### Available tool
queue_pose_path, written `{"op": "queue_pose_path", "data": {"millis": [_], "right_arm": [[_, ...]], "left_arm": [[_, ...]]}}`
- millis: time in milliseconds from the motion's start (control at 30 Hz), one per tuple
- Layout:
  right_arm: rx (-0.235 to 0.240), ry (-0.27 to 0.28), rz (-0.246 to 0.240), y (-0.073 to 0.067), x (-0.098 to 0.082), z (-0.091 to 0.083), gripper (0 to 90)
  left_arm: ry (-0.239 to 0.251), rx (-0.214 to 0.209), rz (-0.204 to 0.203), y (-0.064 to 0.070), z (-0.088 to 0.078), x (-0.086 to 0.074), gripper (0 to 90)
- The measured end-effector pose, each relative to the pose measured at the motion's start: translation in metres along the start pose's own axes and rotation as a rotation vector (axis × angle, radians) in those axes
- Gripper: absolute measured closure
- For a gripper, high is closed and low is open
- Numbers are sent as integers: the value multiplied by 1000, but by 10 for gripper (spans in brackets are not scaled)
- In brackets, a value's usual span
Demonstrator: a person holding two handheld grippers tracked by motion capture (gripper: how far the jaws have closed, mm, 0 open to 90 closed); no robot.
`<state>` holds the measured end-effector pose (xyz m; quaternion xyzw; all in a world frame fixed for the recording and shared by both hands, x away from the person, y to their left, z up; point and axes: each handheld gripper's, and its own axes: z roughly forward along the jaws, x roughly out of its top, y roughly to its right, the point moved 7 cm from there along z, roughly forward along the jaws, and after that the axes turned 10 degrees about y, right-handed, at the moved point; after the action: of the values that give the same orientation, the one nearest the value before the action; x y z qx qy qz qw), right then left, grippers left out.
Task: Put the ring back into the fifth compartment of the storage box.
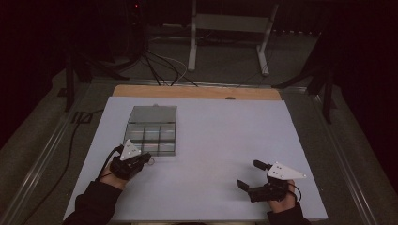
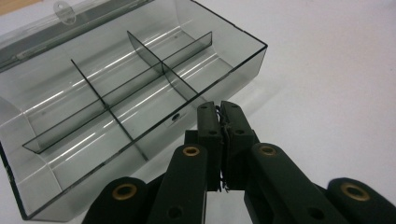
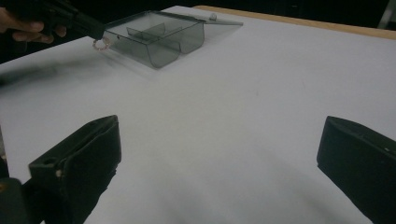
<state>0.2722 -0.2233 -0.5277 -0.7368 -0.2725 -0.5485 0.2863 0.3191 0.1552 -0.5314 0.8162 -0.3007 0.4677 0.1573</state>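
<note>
my left gripper [image 2: 223, 109] pinches a small ring [image 3: 99, 45] beside the open clear box [image 2: 116, 93]; my right gripper [image 3: 219, 154] gapes wide, empty.

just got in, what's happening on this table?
A person holds a gripper in each hand over a white table. The left gripper is shut on a small ring-like thing, too small to identify, right at the near edge of an open clear compartment box whose lid lies folded back. The compartments look empty. The right gripper rests off to the side with its jaws wide apart and nothing between them.
</note>
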Motion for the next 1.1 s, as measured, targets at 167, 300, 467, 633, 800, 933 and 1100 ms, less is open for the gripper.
{"op": "queue_pose_path", "data": {"millis": [167, 300, 467, 633, 800, 933, 1100], "right_arm": [[1, -1, -1, 0, 0, 0, 0], [-1, -4, -1, 0, -1, 0, 0], [-2, -6, 1, 0, -1, 0, 0], [-1, -7, 0, 0, -1, 0, 0], [-2, -6, 2, 1, -2, 0, 0], [-1, -4, 1, 0, -1, 0, 0], [1, -3, 3, 0, -1, 0, 0]], "left_arm": [[17, 5, -4, -3, 0, 6, 900], [29, 11, -11, -6, 0, 9, 900], [42, 3, -31, -10, 0, 14, 900], [57, 22, -38, -19, 0, 19, 900], [67, 39, -43, -27, 1, 22, 900], [71, 43, -45, -31, 4, 25, 900], [68, 43, -46, -34, 9, 28, 900]]}}
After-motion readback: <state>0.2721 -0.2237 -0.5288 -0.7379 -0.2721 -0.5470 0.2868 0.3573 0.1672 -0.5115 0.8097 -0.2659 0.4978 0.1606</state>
